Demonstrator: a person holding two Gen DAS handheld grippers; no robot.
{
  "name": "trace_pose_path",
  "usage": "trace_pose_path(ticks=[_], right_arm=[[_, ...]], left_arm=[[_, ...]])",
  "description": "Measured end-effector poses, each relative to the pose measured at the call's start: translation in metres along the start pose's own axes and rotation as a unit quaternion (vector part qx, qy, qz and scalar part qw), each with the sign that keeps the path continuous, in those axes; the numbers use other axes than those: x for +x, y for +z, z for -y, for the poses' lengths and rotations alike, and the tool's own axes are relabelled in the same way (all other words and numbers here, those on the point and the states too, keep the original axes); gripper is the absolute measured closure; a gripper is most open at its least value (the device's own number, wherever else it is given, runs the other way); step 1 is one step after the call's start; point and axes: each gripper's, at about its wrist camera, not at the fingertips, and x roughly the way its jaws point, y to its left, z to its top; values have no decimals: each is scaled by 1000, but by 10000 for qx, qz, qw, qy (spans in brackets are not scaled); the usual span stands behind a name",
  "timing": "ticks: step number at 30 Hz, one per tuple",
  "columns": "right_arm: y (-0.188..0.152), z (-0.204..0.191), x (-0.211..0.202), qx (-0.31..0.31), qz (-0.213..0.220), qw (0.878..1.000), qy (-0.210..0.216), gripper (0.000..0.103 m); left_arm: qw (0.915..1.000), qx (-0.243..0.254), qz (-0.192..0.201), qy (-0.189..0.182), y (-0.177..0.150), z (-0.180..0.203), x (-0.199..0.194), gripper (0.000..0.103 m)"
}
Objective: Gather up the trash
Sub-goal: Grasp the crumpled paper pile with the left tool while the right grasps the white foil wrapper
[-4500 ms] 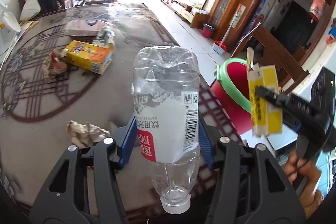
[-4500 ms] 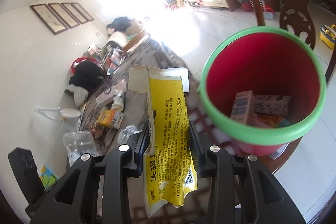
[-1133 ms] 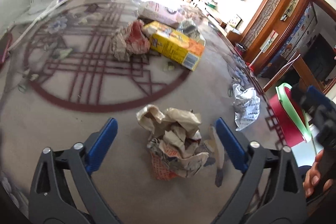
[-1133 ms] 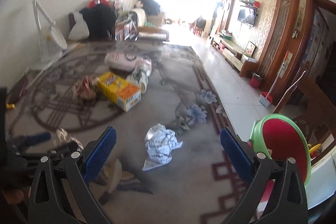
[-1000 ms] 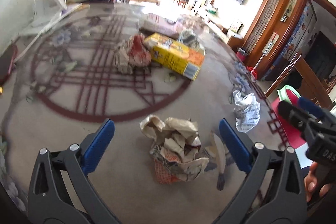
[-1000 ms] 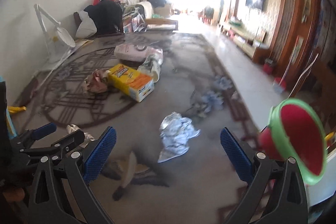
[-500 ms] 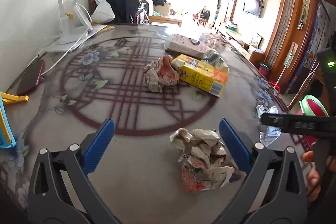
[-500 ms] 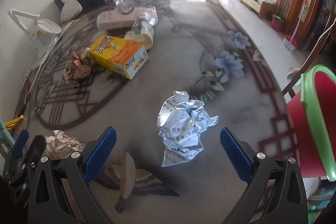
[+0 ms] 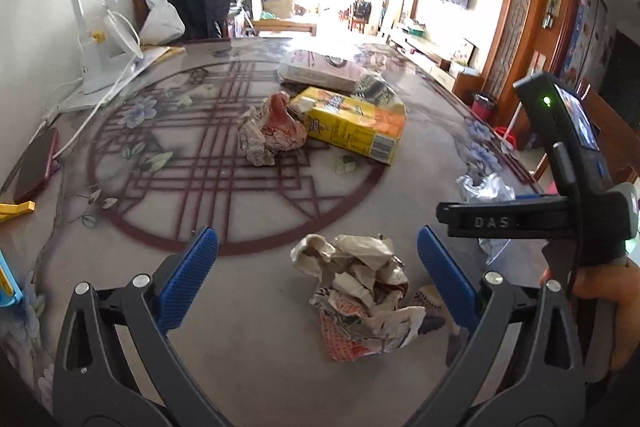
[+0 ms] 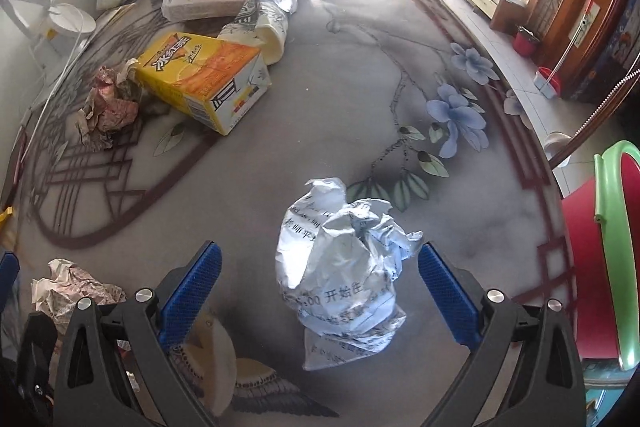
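Left gripper [image 9: 316,267] gapes wide, empty, straddling a crumpled brown wrapper [image 9: 360,291]. Right gripper [image 10: 318,277] is equally spread and empty around a crumpled white paper ball [image 10: 340,267]. Only its view shows the red, green-rimmed bin [image 10: 600,267], right of that ball.

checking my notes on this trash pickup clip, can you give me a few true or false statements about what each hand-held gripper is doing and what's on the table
1. The left hand-held gripper is open with a crumpled tan paper wad between its fingers. True.
2. The right hand-held gripper is shut on a plastic bottle. False: it is open around a crumpled white paper.
3. The yellow carton lies on its side on the table. True.
4. The red bin with a green rim stands in the middle of the table. False: it is beyond the table's edge, at the right of the right wrist view.
5. A reddish crumpled wrapper lies right beside the yellow carton. True.
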Motion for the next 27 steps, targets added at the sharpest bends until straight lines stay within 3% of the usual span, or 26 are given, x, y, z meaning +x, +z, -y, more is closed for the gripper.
trace_pose_path(ticks=[3,4,6,14,20,24,27], right_arm=[[1,0,8,-3,-114,9998,153,30],[1,-1,6,-53,-53,9999,118,41],[4,-2,6,-122,-24,9998,159,46],[-17,8,-37,79,415,9973,601,48],[-44,3,-69,-163,652,9960,595,48],[-63,5,-82,-166,666,9956,645,48],[-74,7,-86,-121,706,9954,630,48]], left_arm=[[9999,-41,-87,-75,0,-2,2,5],[9999,-65,-100,-87,0,-4,3,5],[9997,-143,-151,-127,0,-6,4,5],[9989,-301,-212,-292,0,-9,6,5],[9993,-70,-104,-339,-2,-2,4,6],[9982,-204,-358,-441,-5,-5,15,5],[9944,-463,-622,-726,-8,-10,20,5]])
